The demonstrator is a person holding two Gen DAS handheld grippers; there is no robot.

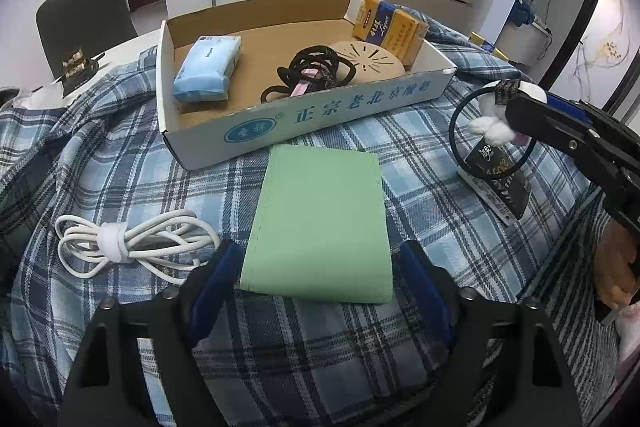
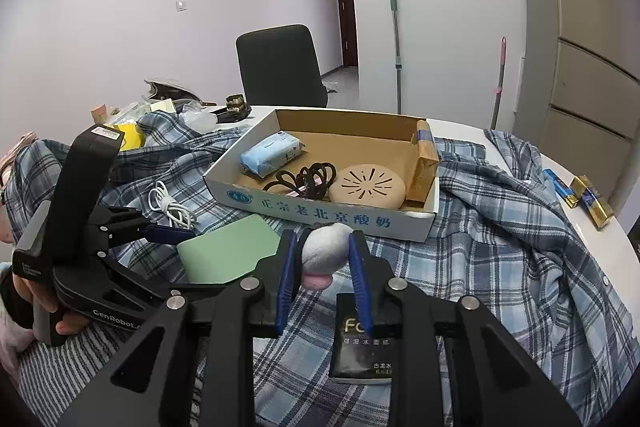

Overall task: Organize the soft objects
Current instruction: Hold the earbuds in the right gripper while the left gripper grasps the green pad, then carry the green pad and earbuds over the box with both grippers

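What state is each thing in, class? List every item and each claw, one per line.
Left claw: open, astride the green cloth's near end.
Right claw: shut on plush hair tie, lifted.
Green cloth: folded flat, outside the box.
Cardboard box: open-topped, partly filled.
Blue tissue pack: lying in the box.
Black hair ties: piled in the box.
White cable: coiled, strapped, outside the box.

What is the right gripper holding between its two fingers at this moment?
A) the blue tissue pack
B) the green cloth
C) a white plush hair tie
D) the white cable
C: the right gripper is shut on the white plush hair tie, while the green cloth, white cable and blue tissue pack lie untouched.
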